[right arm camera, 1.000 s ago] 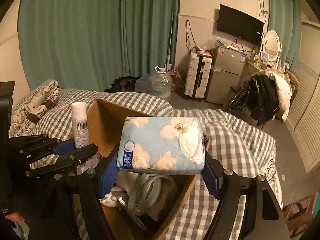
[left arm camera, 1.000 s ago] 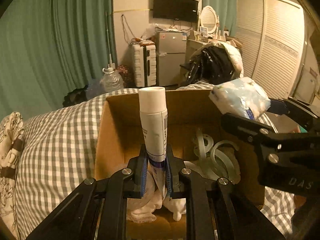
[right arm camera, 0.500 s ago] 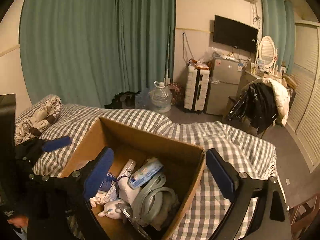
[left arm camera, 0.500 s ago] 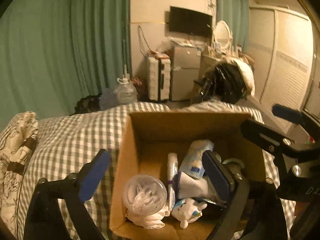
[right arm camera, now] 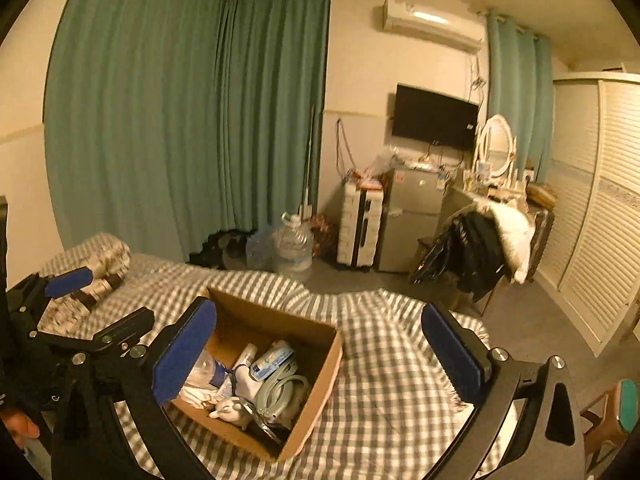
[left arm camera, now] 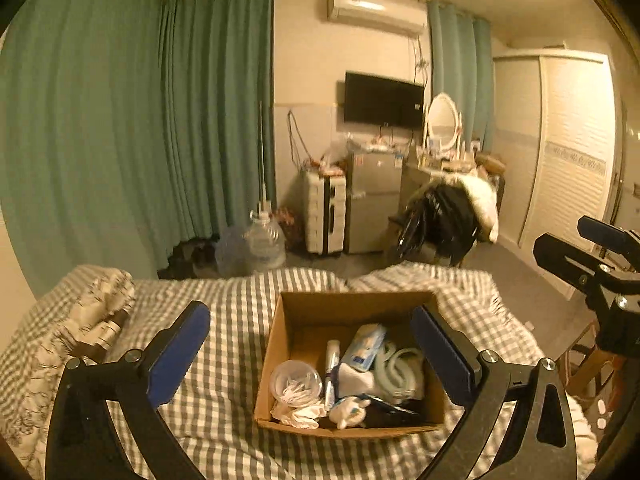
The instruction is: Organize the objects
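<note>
We find the left gripper [left arm camera: 310, 354] with its blue pads [left arm camera: 178, 354] spread wide and still opening, nothing clamped between them, and the right gripper [right arm camera: 320, 354] likewise spread and opening with nothing held. Beyond and below both pairs of fingers sits the cardboard box [left arm camera: 304, 308] on the checked bedspread [left arm camera: 224, 360], and inside it lie a white tube [left arm camera: 331, 364], a blue-and-white packet [left arm camera: 366, 346], a pale coiled hose [left arm camera: 400, 368], a clear round tub [left arm camera: 296, 382] and a small white figure [left arm camera: 350, 410]. Further out, past the foot of the bed, stand a water jug [left arm camera: 266, 242], a white suitcase [left arm camera: 324, 212] and green curtains [left arm camera: 120, 120].
</note>
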{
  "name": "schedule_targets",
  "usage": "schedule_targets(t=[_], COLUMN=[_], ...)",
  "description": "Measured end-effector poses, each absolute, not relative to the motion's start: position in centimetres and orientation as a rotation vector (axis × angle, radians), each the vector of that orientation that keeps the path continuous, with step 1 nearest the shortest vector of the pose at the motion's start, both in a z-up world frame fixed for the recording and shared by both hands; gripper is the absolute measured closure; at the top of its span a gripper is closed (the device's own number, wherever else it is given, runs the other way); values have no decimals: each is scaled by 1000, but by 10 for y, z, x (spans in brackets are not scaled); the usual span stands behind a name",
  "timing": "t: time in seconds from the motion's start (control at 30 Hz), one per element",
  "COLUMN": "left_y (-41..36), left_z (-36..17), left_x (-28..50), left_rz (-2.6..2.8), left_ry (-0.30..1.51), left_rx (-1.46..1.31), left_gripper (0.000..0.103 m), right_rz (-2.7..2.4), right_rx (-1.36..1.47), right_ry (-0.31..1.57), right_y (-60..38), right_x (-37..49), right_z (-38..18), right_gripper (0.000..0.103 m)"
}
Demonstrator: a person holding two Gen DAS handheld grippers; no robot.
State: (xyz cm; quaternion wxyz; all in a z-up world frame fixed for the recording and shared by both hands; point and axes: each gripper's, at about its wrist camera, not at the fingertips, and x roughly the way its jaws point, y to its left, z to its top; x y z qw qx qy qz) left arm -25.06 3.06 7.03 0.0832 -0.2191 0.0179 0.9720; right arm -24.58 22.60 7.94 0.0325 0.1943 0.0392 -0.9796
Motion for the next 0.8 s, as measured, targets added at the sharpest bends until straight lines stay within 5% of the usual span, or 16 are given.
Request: schedule_targets(t=[0.4,0.8], left_y=[16,14], left_z=[129,42], left_x=[-130,-78], left_rz=[2944,3049], left_ry=[52,6], left_rx=[-383,-403], left_gripper=[0,0], right_rz=[-3036,-3033], right_rx=[425,428], right_ry=[78,38], right_y=[230,224], right_x=[-127,-76], right_z=[141,57], right_gripper=[0,0])
